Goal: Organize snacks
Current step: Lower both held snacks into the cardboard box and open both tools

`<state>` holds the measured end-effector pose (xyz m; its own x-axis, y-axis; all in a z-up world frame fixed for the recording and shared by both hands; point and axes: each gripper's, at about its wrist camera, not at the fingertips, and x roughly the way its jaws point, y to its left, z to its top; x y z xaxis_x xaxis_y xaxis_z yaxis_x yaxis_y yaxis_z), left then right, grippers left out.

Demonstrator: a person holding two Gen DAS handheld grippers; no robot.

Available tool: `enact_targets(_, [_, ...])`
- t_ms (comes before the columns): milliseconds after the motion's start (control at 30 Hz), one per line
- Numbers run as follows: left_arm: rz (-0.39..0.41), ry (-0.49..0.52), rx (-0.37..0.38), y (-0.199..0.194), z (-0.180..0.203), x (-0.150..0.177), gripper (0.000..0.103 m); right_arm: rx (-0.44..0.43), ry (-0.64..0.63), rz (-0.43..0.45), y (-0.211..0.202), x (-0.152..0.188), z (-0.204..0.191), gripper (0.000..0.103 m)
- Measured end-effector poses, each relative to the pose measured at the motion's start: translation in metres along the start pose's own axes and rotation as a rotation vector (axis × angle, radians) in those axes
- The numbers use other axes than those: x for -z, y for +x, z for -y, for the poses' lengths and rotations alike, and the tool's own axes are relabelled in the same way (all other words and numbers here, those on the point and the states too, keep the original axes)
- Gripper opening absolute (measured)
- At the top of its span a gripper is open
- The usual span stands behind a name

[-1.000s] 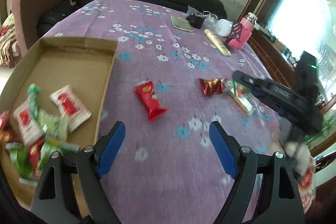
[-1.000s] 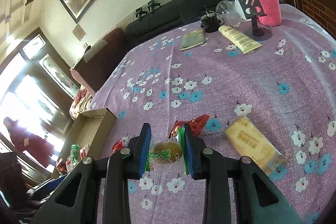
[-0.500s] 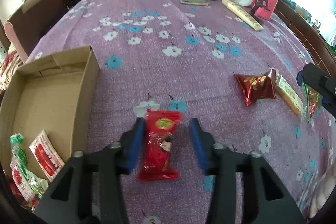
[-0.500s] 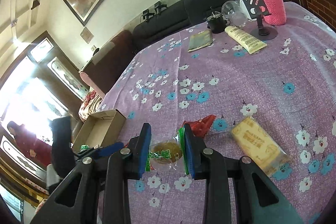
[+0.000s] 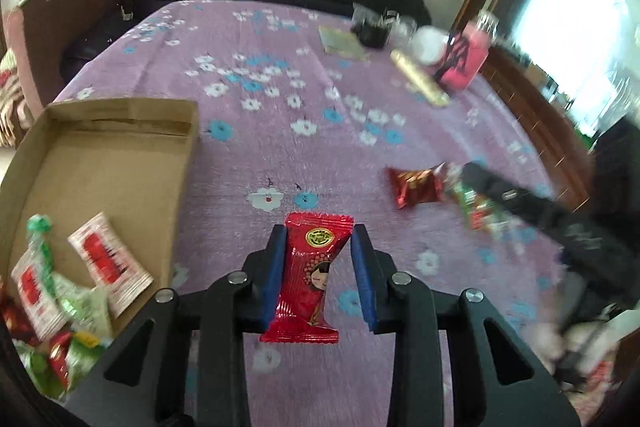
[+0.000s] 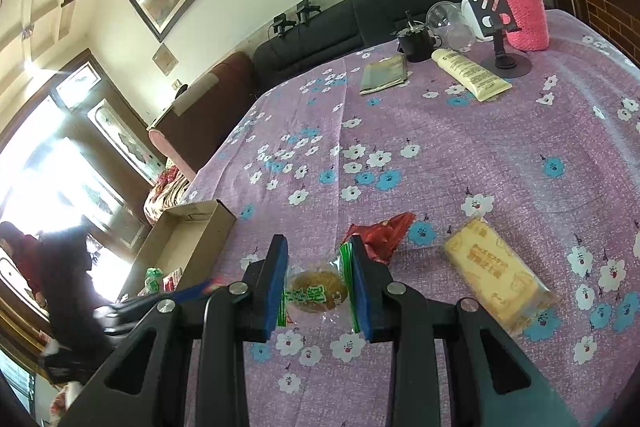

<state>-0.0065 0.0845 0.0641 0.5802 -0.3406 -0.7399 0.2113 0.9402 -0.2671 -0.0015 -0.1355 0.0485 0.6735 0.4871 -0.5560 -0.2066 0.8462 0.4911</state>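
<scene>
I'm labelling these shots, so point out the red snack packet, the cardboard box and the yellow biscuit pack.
red snack packet point(image 5: 312, 267), left wrist view, printed front.
cardboard box point(image 5: 116, 167), left wrist view, bare floor.
yellow biscuit pack point(image 6: 494, 269), right wrist view, top face.

Left gripper point(image 5: 318, 267): tilted steeply down toward the table; blue pads clamp the sides of a red snack packet point(image 5: 310, 277), the jaws having just been closing on it.
Right gripper point(image 6: 318, 283): angled down more gently; jaws narrow, pads pressing both ends of a clear-and-green wrapped pastry point(image 6: 316, 293).
</scene>
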Motion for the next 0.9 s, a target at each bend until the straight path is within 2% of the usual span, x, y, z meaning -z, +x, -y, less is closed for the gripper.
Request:
enact_targets(67, [0.034, -0.023, 0.007, -0.024, -0.011, 0.002, 0.034, -0.001, -0.02, 0.002, 0.0, 0.002, -0.006, 0.03])
enact_targets(200, [0.095, -0.069, -0.032, -0.065, -0.047, 0.005, 0.034, 0.014, -0.076, 0.005, 0.0, 0.006, -0.028, 0.03])
enact_targets(400, [0.13, -0.114, -0.122, -0.098, -0.109, 0.004, 0.034, -0.047, -0.17, -0.022, 0.005, 0.011, -0.099, 0.03])
enact_targets(667, [0.092, -0.275, -0.115, -0.09, -0.199, -0.002, 0.035, -0.18, -0.261, -0.164, 0.06, 0.023, -0.194, 0.03])
enact_targets(733, [0.076, -0.327, -0.095, -0.084, -0.218, -0.003, 0.035, -0.198, -0.277, -0.193, 0.076, 0.026, -0.211, 0.029])
enact_targets(900, [0.052, -0.367, -0.076, -0.07, -0.238, -0.01, 0.035, -0.207, -0.278, -0.265, 0.109, 0.03, -0.23, 0.029])
